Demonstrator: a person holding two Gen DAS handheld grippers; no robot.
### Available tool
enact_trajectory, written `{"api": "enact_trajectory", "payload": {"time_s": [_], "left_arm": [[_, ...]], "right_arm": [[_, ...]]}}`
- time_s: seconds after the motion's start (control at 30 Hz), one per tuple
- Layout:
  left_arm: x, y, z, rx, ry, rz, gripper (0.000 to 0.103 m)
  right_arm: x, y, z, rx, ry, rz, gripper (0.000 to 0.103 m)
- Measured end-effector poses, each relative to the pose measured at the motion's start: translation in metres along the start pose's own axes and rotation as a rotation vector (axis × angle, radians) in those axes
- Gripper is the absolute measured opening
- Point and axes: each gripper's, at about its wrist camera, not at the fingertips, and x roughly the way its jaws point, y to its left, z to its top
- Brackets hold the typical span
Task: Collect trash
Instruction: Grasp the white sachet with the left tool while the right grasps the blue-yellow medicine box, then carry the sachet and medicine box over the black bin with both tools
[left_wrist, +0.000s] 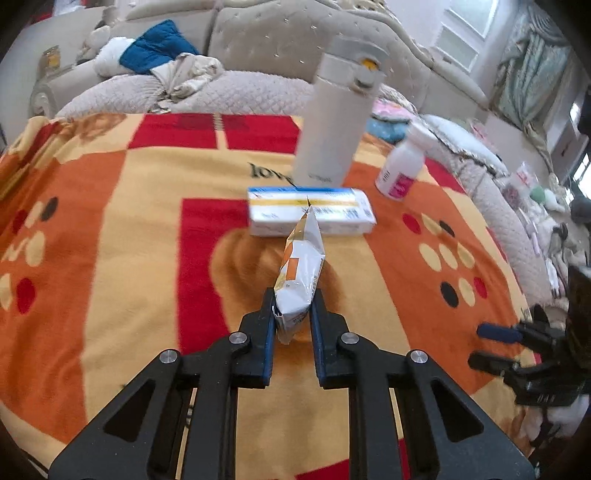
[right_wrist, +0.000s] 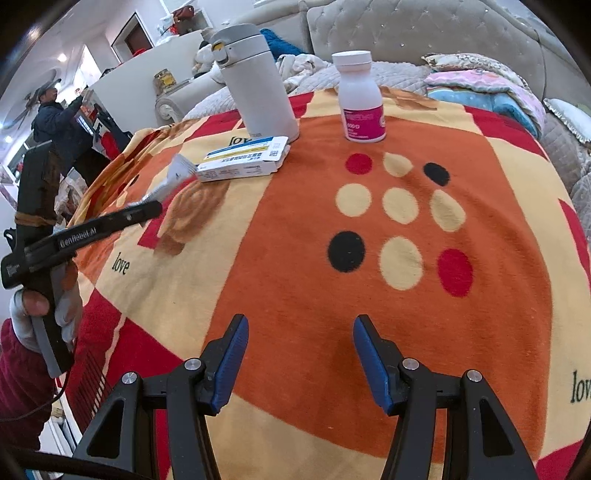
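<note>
At frame centre my left gripper (left_wrist: 293, 314) pinches a crumpled wrapper (left_wrist: 300, 273) below the medicine box (left_wrist: 310, 211), while my right gripper (right_wrist: 301, 360) gapes wide, empty.

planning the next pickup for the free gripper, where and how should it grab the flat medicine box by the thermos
Grip the medicine box across its short width, near the middle of its length, coming from above: it lies flat on the blanket, so its thin side edges are hard to reach. Approach from the near side, since the thermos stands close behind it. The right gripper is open and empty.
</note>
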Motion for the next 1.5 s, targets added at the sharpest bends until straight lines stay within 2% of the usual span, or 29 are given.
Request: {"api": "enact_trajectory", "payload": {"time_s": [0.13, 0.2, 0.33, 0.43, 0.53, 0.67, 0.83, 0.93, 1.03, 1.13, 1.23, 1.4, 1.43, 1.47, 1.5], "left_arm": [[0.011, 0.016, 0.021, -0.063, -0.032, 0.057, 0.014], [0.02, 0.019, 0.031, -0.061, -0.044, 0.1, 0.014], [0.051, 0.036, 0.056, -0.097, -0.026, 0.164, 0.014], [0.069, 0.041, 0.069, -0.094, -0.003, 0.161, 0.014], [0.083, 0.03, 0.07, -0.038, 0.041, 0.114, 0.014], [0.077, 0.01, 0.051, 0.009, 0.074, 0.003, 0.014], [0.055, -0.034, 0.005, 0.079, 0.127, -0.179, 0.014], [0.045, -0.062, -0.017, 0.129, 0.146, -0.238, 0.014], [0.031, -0.068, -0.027, 0.113, 0.121, -0.243, 0.014], [0.014, -0.06, -0.032, 0.091, 0.065, -0.139, 0.014], [-0.001, -0.053, -0.039, 0.044, 0.047, -0.111, 0.014], [-0.01, -0.039, -0.048, -0.025, 0.037, -0.104, 0.014], [-0.012, -0.038, -0.05, -0.033, 0.035, -0.098, 0.014], [-0.015, -0.039, -0.052, -0.035, 0.034, -0.094, 0.014], [-0.017, -0.041, -0.055, -0.033, 0.033, -0.092, 0.014]], "right_arm": [[0.001, 0.006, 0.0, -0.014, 0.008, 0.004, 0.057], [0.001, 0.007, -0.001, -0.013, 0.007, 0.005, 0.057], [-0.006, 0.002, -0.002, -0.005, -0.002, 0.0, 0.057], [-0.013, -0.005, -0.003, 0.01, -0.012, -0.002, 0.057], [-0.016, -0.011, -0.003, 0.022, -0.019, -0.009, 0.057], [-0.017, -0.018, -0.003, 0.04, -0.021, -0.017, 0.057], [-0.017, -0.025, 0.004, 0.064, -0.031, -0.021, 0.057], [-0.012, -0.022, 0.013, 0.076, -0.041, -0.013, 0.057], [-0.008, -0.018, 0.027, 0.085, -0.057, -0.017, 0.058], [-0.002, -0.012, 0.045, 0.089, -0.072, -0.014, 0.068], [0.011, -0.003, 0.066, 0.047, -0.082, -0.042, 0.069], [0.056, -0.001, 0.094, -0.003, -0.003, -0.103, 0.069], [0.061, -0.002, 0.095, -0.006, 0.007, -0.109, 0.064], [0.068, -0.004, 0.095, -0.006, 0.016, -0.117, 0.052], [0.068, -0.004, 0.092, -0.013, 0.006, -0.129, 0.045]]}}
